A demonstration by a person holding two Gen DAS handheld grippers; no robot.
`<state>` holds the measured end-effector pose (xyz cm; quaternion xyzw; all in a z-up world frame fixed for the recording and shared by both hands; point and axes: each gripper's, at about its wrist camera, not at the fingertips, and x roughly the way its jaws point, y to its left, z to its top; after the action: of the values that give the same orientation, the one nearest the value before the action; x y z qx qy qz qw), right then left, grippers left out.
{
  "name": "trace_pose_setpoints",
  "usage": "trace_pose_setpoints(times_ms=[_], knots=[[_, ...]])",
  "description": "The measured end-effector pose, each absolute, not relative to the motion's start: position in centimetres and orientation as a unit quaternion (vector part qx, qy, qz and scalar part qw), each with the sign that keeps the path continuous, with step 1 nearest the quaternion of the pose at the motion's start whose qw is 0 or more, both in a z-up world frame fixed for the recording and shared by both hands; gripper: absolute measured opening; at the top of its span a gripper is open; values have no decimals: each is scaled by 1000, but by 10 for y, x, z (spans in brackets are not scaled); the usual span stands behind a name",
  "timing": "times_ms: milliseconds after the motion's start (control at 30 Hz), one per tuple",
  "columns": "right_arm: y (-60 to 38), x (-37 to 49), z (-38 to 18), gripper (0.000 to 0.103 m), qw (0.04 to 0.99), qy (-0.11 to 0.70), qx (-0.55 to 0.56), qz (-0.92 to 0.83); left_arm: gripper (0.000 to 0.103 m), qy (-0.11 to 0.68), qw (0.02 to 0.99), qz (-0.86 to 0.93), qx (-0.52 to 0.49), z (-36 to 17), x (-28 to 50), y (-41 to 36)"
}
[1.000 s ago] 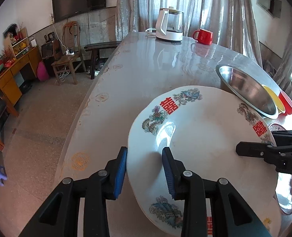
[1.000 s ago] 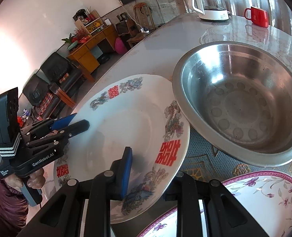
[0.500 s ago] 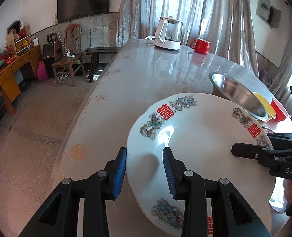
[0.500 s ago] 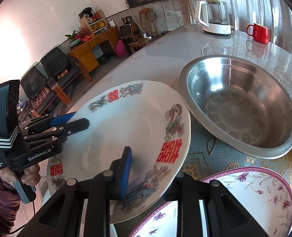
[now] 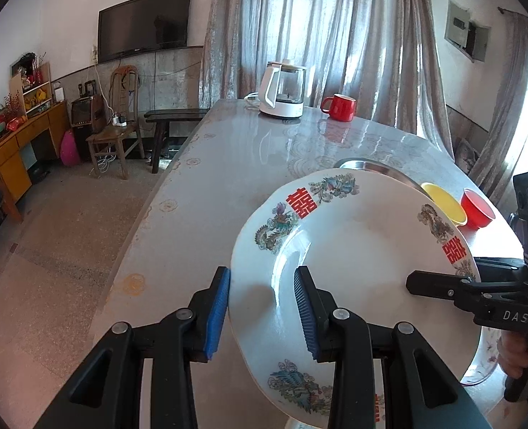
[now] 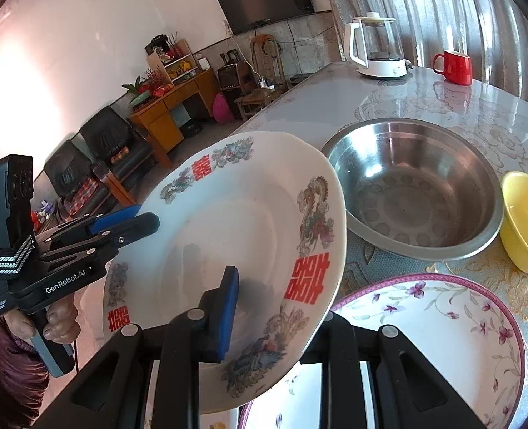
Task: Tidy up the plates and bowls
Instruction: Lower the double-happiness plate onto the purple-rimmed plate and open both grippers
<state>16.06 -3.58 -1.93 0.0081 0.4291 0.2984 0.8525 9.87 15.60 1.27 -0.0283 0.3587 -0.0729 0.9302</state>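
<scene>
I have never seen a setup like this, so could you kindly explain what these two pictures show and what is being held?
No robot here: a person holds a two-finger gripper in each hand, each with a camera looking along its fingers. In the left view, the left gripper clamps one rim of a white decorated plate; the right gripper clamps the opposite rim. Together they hold the plate, tilted, above the table. On the table sit a steel bowl, a yellow bowl, a floral plate, a kettle and a red mug.
</scene>
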Motion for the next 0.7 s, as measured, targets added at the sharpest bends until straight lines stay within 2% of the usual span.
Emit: trace_pose_setpoints(times_ms=[300,700], knots=[[-100,109,-8,24,864,424,52,267,36,350,926,-141,-1,31,75,93],[-175,68,-21,28,865,453,88,196,37,412,893,-180,27,10,76,11]])
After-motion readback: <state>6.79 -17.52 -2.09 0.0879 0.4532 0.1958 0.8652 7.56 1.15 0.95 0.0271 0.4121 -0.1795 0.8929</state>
